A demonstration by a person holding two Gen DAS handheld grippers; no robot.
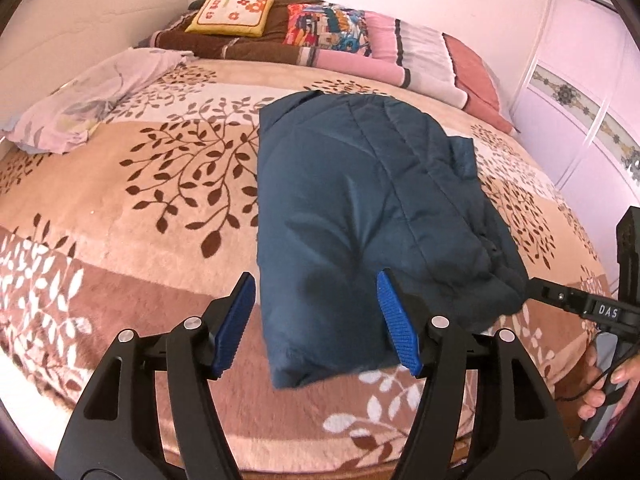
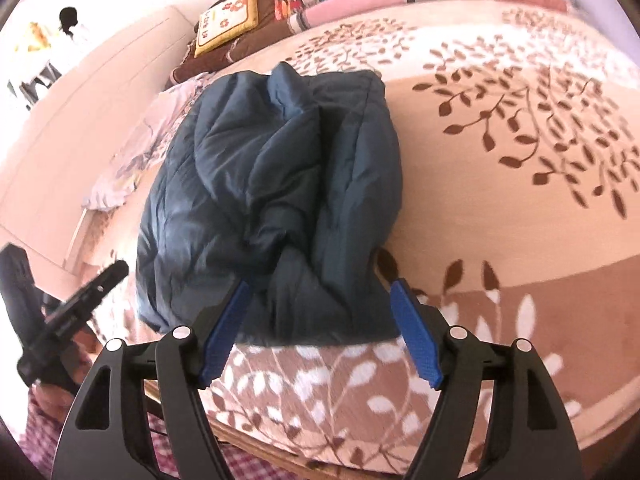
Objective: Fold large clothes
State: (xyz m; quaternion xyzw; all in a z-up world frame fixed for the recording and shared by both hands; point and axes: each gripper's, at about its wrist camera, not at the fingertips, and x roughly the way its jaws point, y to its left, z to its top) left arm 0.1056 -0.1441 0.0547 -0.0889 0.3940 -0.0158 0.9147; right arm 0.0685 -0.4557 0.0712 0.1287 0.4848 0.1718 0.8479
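A dark teal padded jacket point(image 1: 360, 200) lies folded into a thick bundle on the bed, its near end close to the bed's front edge. My left gripper point(image 1: 316, 284) hovers open above that near end, blue pads point(image 1: 396, 320) apart with nothing pinched. In the right wrist view the same jacket point(image 2: 264, 200) looks bunched and creased. My right gripper point(image 2: 320, 290) is open just over its near edge, holding nothing. The right gripper's black body point(image 1: 592, 304) shows at the right edge of the left wrist view, and the left gripper point(image 2: 80, 300) shows at the left of the right wrist view.
The bed is covered by a beige and brown blanket with a leaf pattern point(image 1: 160, 200). A pale lilac cloth point(image 1: 88, 100) lies at the far left. Cushions and folded blankets point(image 1: 320, 32) line the headboard end. A wardrobe point(image 1: 580, 100) stands at the right.
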